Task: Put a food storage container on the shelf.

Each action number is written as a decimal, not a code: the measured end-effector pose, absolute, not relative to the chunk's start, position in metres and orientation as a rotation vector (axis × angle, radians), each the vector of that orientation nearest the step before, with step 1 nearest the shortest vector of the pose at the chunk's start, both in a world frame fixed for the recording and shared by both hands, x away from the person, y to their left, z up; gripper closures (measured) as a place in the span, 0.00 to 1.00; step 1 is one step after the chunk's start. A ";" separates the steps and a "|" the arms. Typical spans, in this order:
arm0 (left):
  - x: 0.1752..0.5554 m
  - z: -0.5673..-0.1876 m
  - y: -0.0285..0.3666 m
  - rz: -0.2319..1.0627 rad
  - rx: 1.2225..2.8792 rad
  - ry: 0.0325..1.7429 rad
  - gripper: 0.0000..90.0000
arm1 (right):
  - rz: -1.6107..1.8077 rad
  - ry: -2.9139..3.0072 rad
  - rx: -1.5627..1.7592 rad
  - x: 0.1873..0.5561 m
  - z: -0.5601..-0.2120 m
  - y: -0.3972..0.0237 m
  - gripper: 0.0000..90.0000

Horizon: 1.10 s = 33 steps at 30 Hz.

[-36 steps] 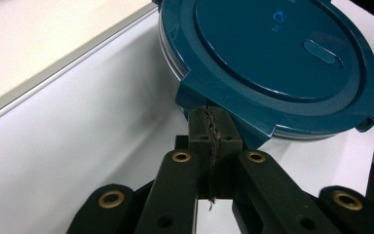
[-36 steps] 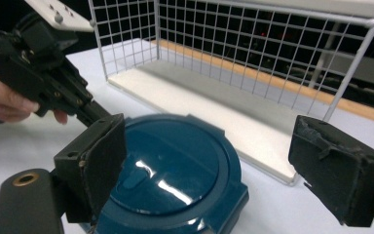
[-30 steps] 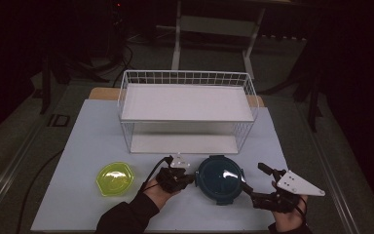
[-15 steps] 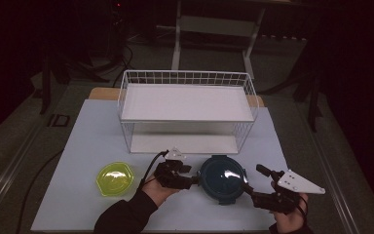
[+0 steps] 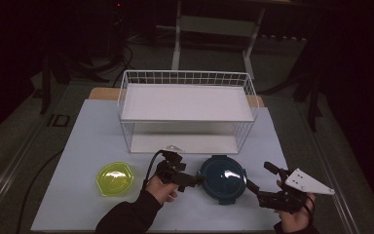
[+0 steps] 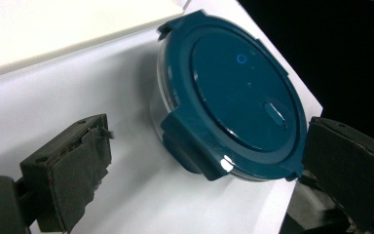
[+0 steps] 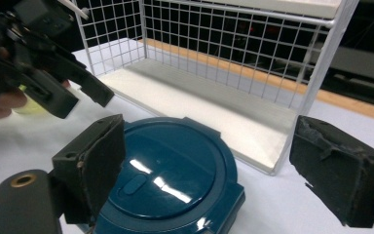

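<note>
A: Where does the blue lidded container (image 5: 222, 179) sit relative to the two grippers?

B: On the white desk (image 5: 83, 146), between them. The left gripper (image 5: 198, 181) lies just at its left edge, and in the left gripper view the container shows ahead of the jaws, its latch tab facing them, with no pad pressing on it.

A: So the left gripper is not holding it?

B: No. Its jaws have just been opening and now stand apart, free of the container.

A: And the right gripper (image 5: 258, 176)?

B: Spread wide too, near the container's right side, nothing gripped. In the right gripper view the lid sits low between the pads without touching them.

A: What about the containers themselves?

B: The blue one has its lid on, so I cannot tell what is inside. A yellow-green bowl (image 5: 115, 178) rests to the left of the left hand (image 5: 159, 187), apart from it; I see nothing in it. Behind stands a white wire rack (image 5: 187, 112) with a white shelf on top and a bare lower board.
</note>
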<state>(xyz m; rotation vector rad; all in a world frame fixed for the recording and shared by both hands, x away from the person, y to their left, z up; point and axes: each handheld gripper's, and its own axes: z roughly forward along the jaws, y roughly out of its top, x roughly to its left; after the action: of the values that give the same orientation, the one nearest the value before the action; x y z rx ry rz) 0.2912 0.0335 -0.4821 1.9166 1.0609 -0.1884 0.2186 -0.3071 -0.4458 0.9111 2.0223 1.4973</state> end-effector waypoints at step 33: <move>0.317 -0.536 0.032 -0.736 1.647 1.270 0.59 | 1.407 2.063 0.963 0.218 -0.458 -0.307 0.16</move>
<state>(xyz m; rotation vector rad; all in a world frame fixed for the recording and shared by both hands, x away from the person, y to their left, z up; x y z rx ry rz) 0.3172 0.0321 -0.5358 1.6469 1.2703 -0.7362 0.2175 -0.3069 -0.4576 0.9630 2.0628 1.4074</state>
